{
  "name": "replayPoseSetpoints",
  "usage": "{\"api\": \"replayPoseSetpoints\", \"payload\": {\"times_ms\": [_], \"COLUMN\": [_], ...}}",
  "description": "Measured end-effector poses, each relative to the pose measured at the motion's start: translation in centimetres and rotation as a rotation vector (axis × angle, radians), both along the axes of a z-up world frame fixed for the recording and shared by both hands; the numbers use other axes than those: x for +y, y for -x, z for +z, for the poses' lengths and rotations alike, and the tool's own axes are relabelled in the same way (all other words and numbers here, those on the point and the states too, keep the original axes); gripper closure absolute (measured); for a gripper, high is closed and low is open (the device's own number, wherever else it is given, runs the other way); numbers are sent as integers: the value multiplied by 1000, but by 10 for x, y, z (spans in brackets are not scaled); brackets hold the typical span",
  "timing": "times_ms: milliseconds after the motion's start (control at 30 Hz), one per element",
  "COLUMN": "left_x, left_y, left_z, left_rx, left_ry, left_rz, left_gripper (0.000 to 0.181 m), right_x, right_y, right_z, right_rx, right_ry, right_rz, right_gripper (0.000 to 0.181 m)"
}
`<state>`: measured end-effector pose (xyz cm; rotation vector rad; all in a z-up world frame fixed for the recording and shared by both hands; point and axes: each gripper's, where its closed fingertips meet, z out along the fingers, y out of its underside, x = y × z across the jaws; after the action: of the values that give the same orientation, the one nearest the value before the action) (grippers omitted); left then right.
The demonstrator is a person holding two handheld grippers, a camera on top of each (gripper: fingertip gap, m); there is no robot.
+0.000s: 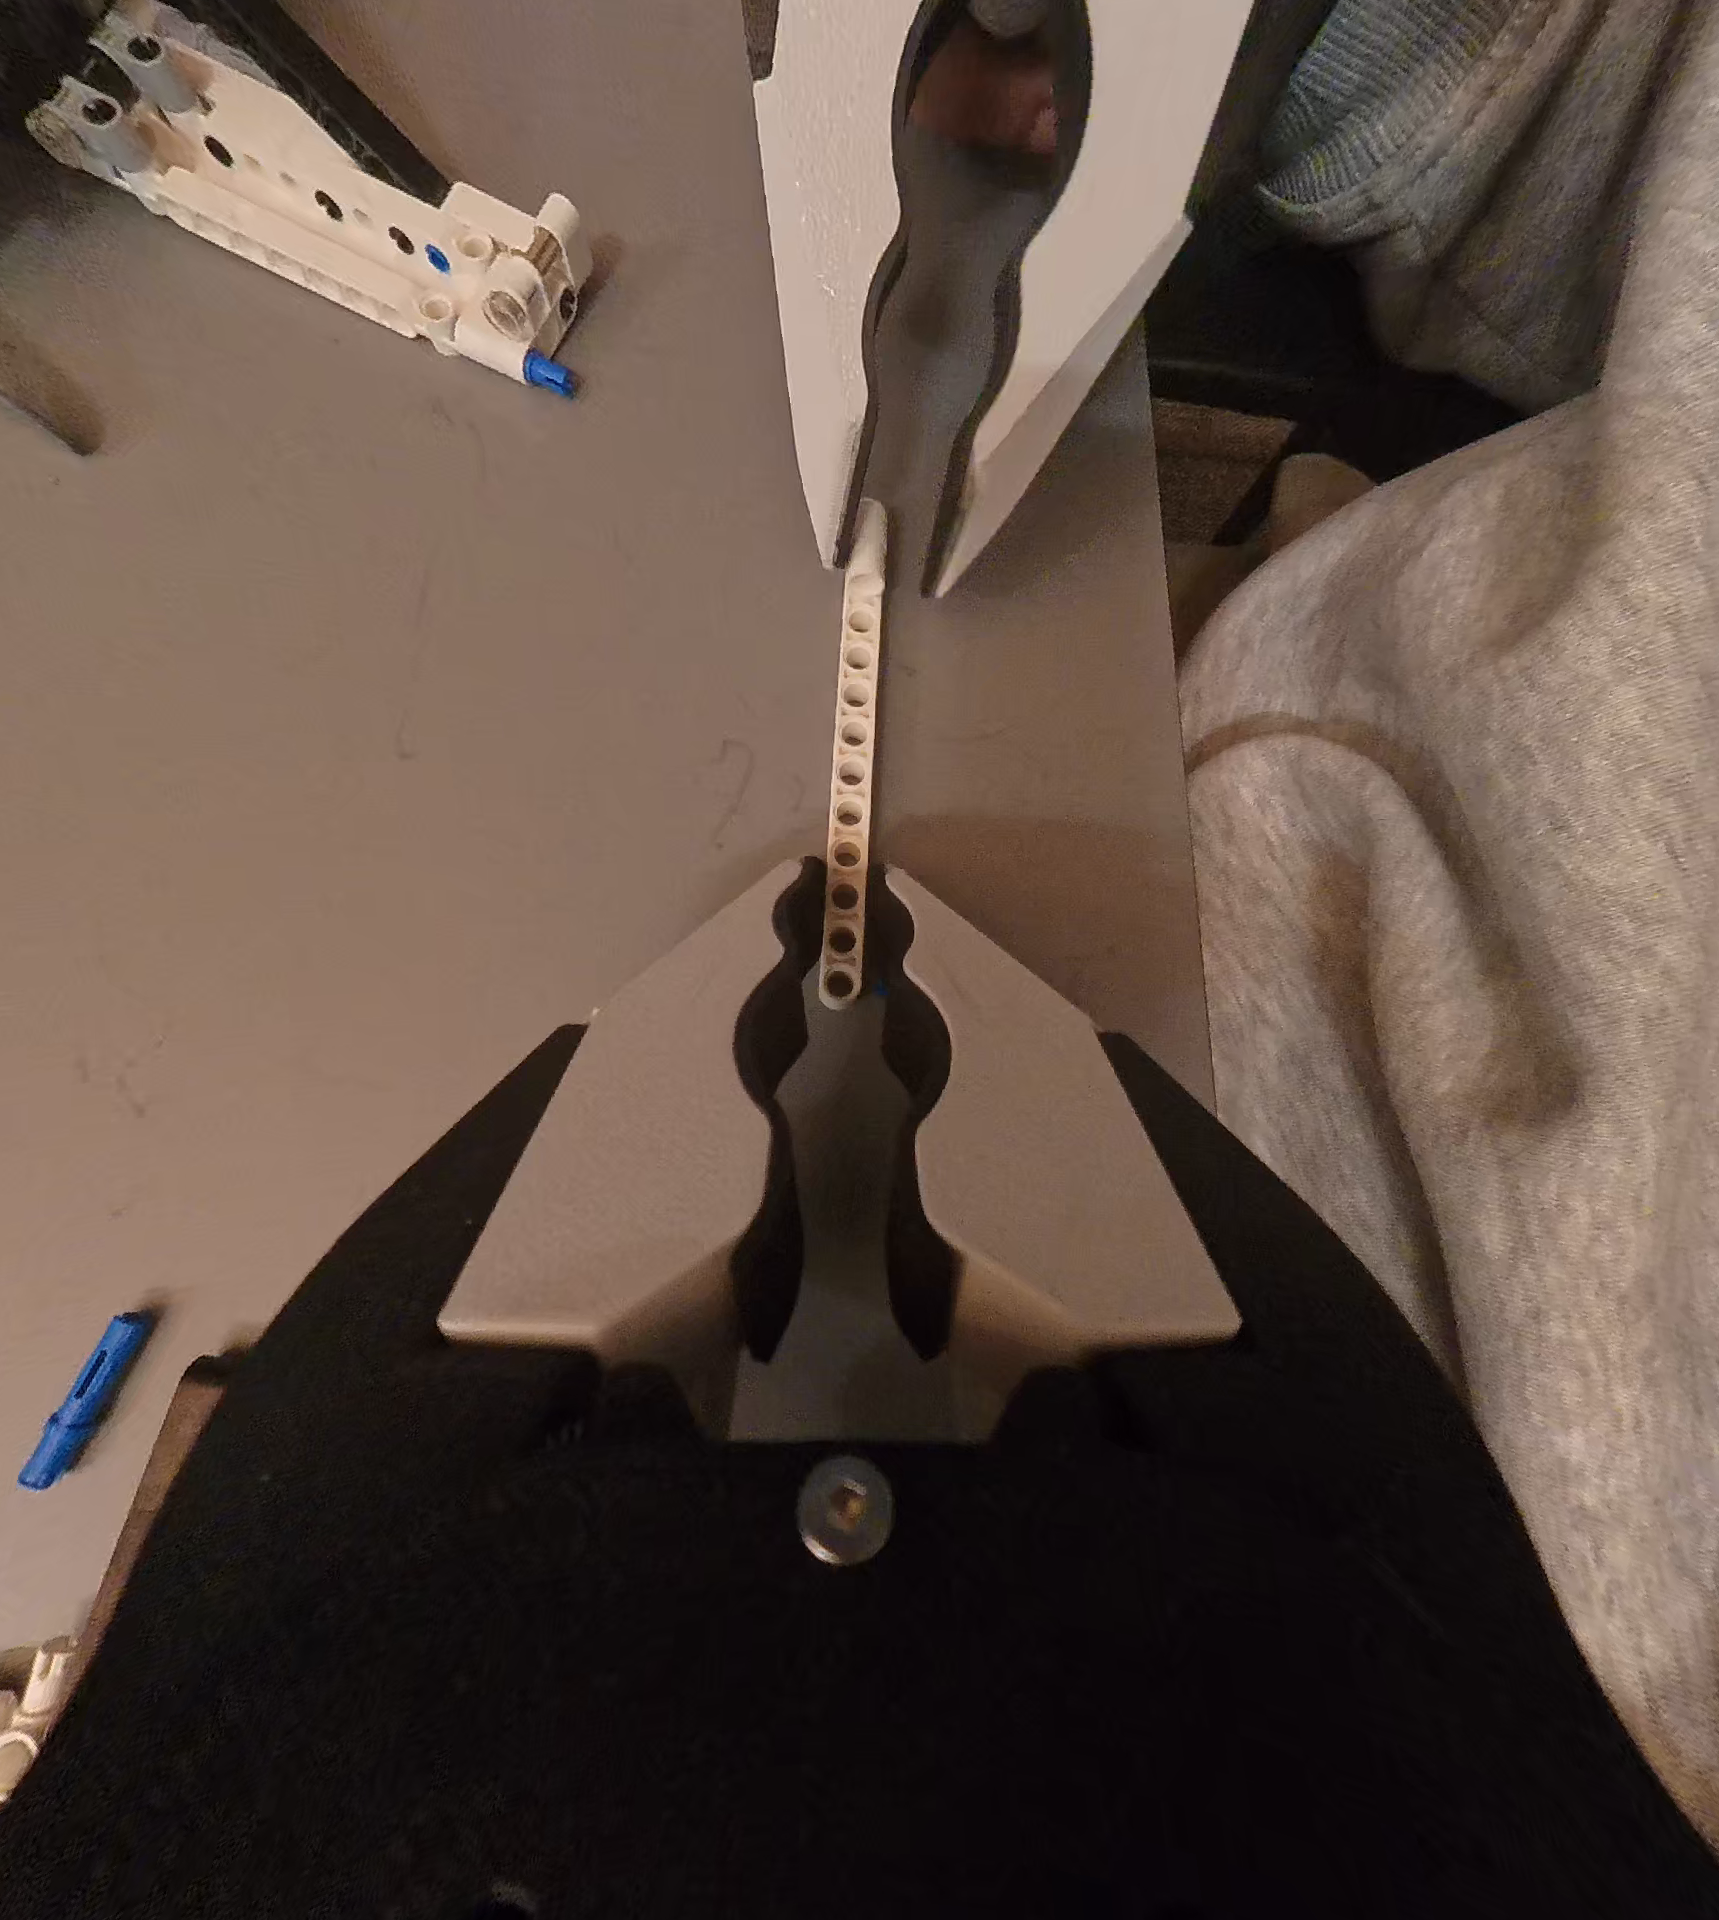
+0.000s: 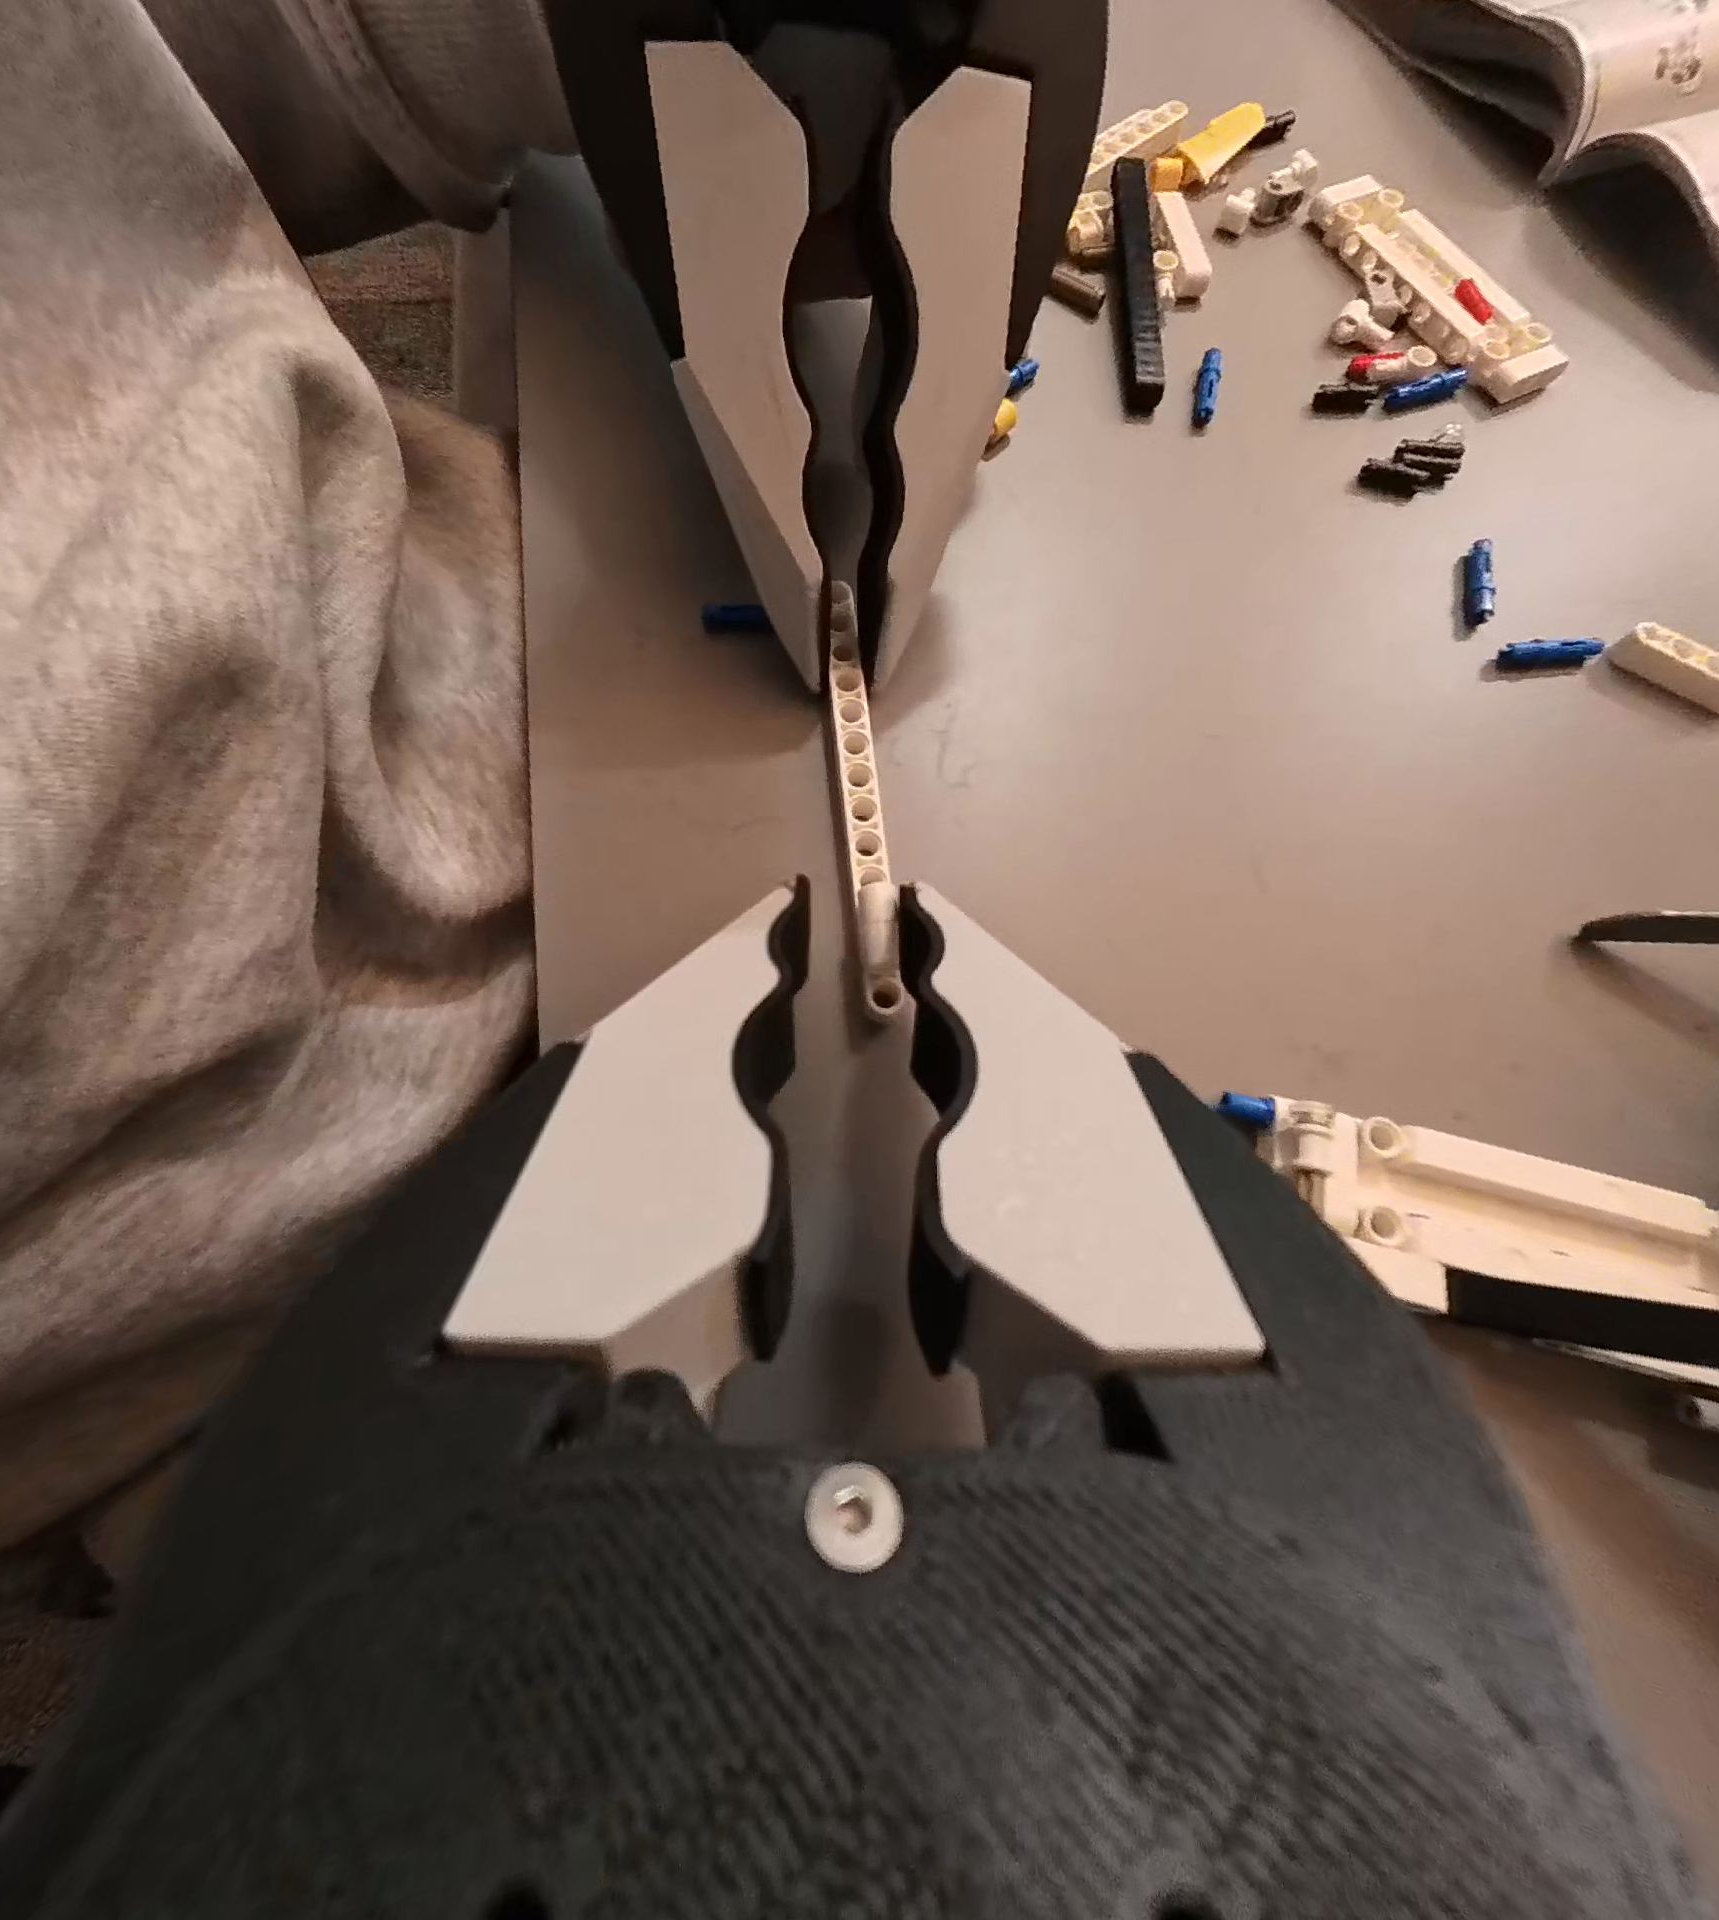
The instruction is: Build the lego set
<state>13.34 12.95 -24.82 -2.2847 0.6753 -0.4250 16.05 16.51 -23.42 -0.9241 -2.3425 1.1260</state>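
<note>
Long white perforated plastic beam [image 1: 857,769] clamped by left gripper [image 1: 847,883], right gripper [image 2: 853,904] spread beside it; risk: twisting free onto grey counter [image 1: 419,727]

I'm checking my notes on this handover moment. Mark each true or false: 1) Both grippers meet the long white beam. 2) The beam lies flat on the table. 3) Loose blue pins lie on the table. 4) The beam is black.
1) True: the left gripper and right gripper each meet one end of the white beam.
2) False: it hangs above the table.
3) True: e.g. a blue pin.
4) False: white.
</note>
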Motion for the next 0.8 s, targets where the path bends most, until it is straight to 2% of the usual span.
{"api": "replayPoseSetpoints", "payload": {"times_ms": [267, 800], "left_x": [0, 0], "left_y": [0, 0], "left_z": [0, 0], "left_rx": [-1, -7], "left_ry": [0, 3], "left_rz": [0, 2], "left_gripper": [174, 174], "right_x": [3, 1], "right_y": [2, 2], "right_z": [-3, -7], "right_rx": [0, 42], "right_ry": [-25, -100], "right_rz": [-19, 1], "right_gripper": [173, 175]}}
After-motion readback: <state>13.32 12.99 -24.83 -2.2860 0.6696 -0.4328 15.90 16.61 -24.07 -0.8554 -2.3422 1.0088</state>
